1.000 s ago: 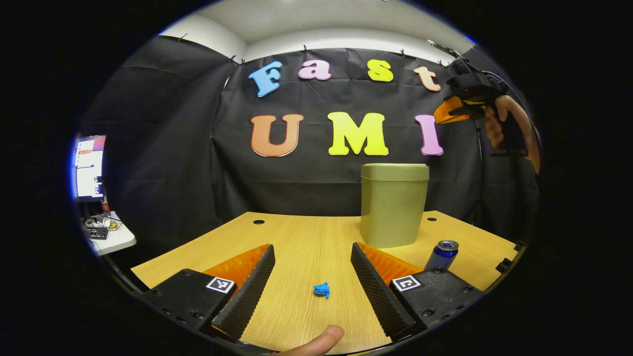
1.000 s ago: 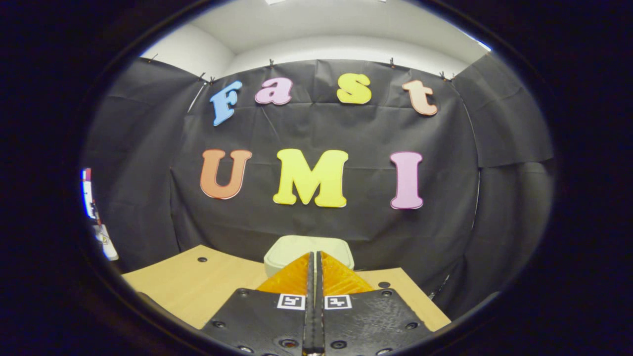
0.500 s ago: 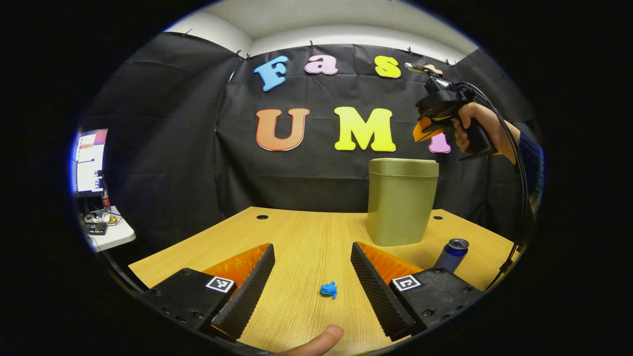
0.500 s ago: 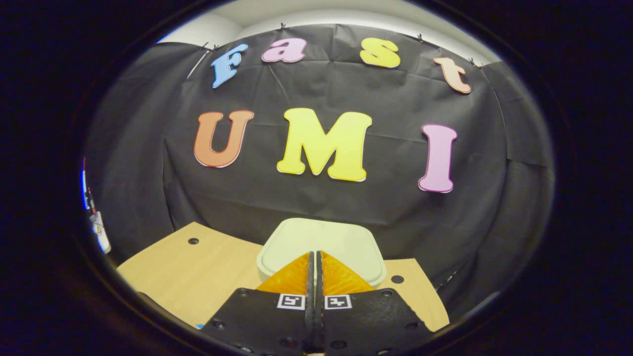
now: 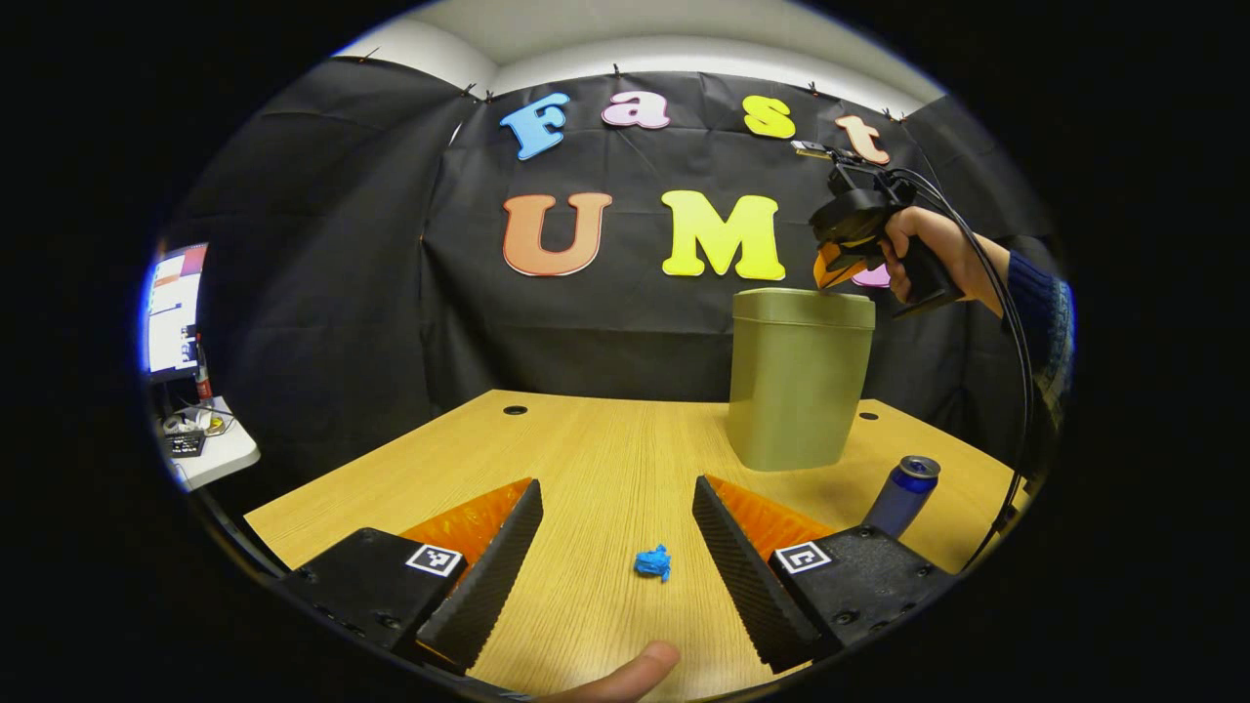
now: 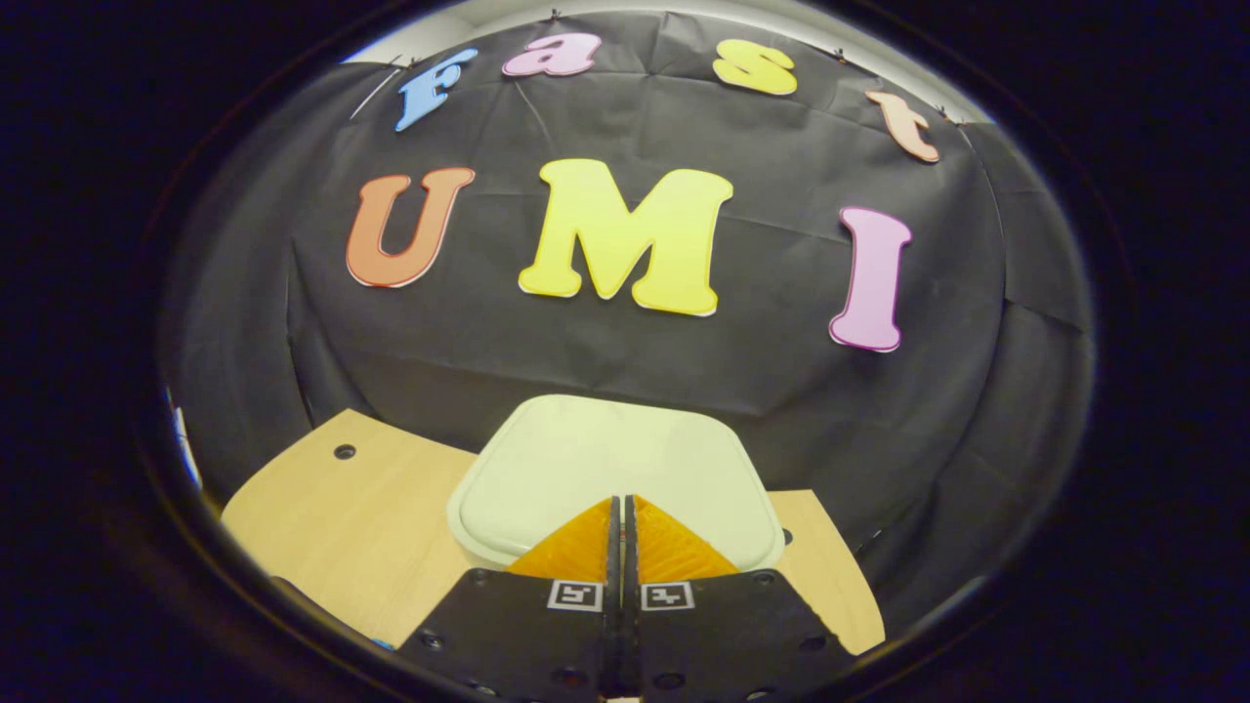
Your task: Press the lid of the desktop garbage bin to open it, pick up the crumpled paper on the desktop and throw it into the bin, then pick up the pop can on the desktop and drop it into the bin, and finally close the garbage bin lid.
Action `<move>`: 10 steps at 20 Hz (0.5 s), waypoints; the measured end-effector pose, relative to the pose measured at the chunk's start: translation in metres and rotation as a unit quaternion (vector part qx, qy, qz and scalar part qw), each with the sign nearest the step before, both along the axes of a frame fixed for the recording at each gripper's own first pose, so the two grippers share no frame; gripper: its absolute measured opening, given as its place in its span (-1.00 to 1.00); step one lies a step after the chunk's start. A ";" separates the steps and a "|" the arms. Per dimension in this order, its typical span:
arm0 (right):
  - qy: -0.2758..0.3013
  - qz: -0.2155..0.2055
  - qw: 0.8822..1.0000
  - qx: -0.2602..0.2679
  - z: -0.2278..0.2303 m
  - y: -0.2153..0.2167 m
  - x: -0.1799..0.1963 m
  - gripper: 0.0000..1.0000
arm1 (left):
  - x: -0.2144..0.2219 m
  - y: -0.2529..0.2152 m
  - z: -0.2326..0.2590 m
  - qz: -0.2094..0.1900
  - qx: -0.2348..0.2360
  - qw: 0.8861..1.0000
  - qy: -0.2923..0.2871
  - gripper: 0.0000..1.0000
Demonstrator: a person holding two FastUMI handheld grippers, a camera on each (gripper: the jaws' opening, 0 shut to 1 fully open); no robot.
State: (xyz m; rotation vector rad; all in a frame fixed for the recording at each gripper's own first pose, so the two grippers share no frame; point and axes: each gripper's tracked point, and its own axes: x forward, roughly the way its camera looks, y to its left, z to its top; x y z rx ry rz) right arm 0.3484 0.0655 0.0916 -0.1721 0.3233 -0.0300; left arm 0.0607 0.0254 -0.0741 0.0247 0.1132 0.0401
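Right gripper (image 6: 617,503) poised with fingers pressed together just above the lid (image 6: 605,459) of the bin (image 5: 799,391), nearer than spread left gripper (image 5: 615,498).

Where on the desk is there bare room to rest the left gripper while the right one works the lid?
The widest bare patch is the desk left of the bin, running back to the cable hole. It is crowded on the right: the pop can stands close by the bin. The crumpled paper lies between the open left gripper fingers.

dark blue knit sleeve (image 5: 1033,293); black cable (image 5: 1016,332); 2 square markers on black gripper bodies.
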 end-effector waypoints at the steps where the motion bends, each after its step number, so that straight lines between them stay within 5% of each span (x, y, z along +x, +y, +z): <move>1: 0.002 0.000 1.000 0.004 0.001 0.000 0.002 -1.00 | 0.000 0.001 -0.001 0.002 0.000 1.000 0.001 1.00; 10: 0.029 -0.011 0.999 0.023 -0.009 -0.002 0.000 -0.99 | 0.000 -0.001 -0.003 0.003 -0.003 1.000 0.006 1.00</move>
